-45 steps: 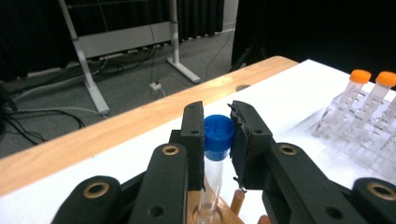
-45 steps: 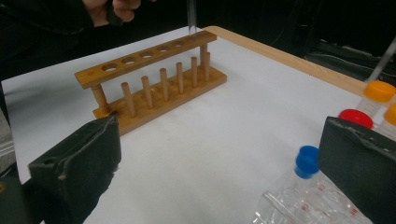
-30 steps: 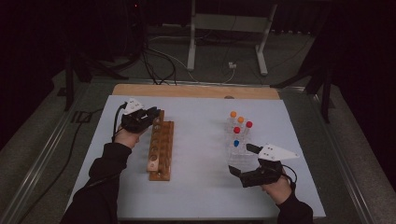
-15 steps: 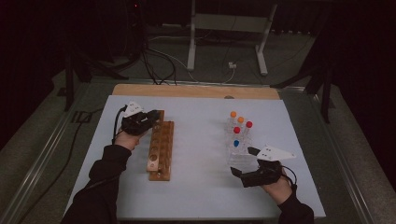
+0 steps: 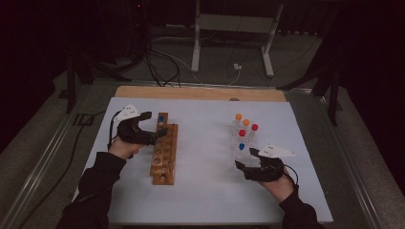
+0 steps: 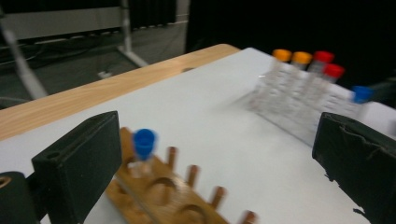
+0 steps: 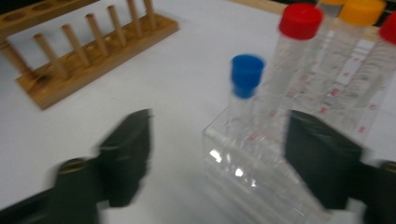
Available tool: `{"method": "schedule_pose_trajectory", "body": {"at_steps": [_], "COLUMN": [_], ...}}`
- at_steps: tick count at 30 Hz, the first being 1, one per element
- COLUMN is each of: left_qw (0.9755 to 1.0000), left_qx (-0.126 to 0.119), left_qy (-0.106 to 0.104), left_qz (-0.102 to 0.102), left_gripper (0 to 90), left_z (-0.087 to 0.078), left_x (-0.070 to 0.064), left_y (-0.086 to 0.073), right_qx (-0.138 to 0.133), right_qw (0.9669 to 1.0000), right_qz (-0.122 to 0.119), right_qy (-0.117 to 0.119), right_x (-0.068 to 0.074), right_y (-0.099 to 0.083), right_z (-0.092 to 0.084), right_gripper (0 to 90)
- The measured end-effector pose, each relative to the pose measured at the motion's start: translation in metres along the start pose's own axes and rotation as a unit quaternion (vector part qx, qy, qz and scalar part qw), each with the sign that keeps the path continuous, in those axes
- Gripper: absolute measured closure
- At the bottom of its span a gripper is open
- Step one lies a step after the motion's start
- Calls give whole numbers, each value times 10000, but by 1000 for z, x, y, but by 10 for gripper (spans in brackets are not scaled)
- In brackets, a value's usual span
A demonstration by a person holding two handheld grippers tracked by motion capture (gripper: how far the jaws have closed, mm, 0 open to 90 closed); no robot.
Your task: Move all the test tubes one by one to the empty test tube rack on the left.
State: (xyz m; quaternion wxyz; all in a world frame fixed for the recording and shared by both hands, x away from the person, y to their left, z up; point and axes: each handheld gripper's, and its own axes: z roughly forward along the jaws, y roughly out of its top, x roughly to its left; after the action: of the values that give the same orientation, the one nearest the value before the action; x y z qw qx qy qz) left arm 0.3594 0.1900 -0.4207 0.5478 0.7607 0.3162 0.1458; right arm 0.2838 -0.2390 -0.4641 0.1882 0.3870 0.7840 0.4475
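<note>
From my remote station I see the desk (image 5: pixel 205 191) under a white sheet, with a strip of bare wood along its far edge.

The wooden rack (image 5: pixel 165 155) lies on the left half, its long side running away from me. One blue tube (image 5: pixel 161 120) stands upright in the hole at its far end; the nearer holes I can see are vacant.

The clear rack (image 5: pixel 243 143) sits on the right half, well apart from the wooden one. It holds two orange tubes (image 5: pixel 238 117) at the far end, two red tubes (image 5: pixel 254 128) behind the front, and a second blue tube (image 7: pixel 246 77) nearest my right hand.

My left tongs (image 5: pixel 155 129) sit beside the far end of the wooden rack. Their jaws have just been opening and now stand wide and released; in the left gripper view the racked blue tube stands free just inside the left jaw, not pinched.

My right tongs (image 5: pixel 246 160) are at the near end of the clear rack. Their jaws have just been closing but stand apart, astride the rack's near corner, below the blue cap. I see no pad pressing on that tube.
</note>
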Motion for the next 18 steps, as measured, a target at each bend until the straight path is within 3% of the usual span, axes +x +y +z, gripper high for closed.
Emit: {"method": "schedule_pose_trajectory", "body": {"at_steps": [2,3,8,15,18], "left_qw": [10000,9999,9995,9992,9991], "left_qx": [-20,-47,-115,-88,17], "left_qy": [-37,-90,-255,-386,-405], "left_qz": [64,92,122,68,159], "left_gripper": [21,21,21,21,21], "left_z": [-3,-5,-10,-11,-10], "left_x": [-6,-8,-18,-19,-21], "left_y": [0,0,0,-2,-3], "right_qx": [30,30,153,195,220], "right_qw": [9999,9999,9997,9997,9996], "right_qz": [51,51,127,141,113], "right_qy": [-115,-115,-119,-95,-128], "right_x": [-3,-3,-8,-8,-8], "right_y": [2,2,2,4,5], "right_z": [2,2,10,15,17], "right_gripper": [455,455,633,717,755]}}
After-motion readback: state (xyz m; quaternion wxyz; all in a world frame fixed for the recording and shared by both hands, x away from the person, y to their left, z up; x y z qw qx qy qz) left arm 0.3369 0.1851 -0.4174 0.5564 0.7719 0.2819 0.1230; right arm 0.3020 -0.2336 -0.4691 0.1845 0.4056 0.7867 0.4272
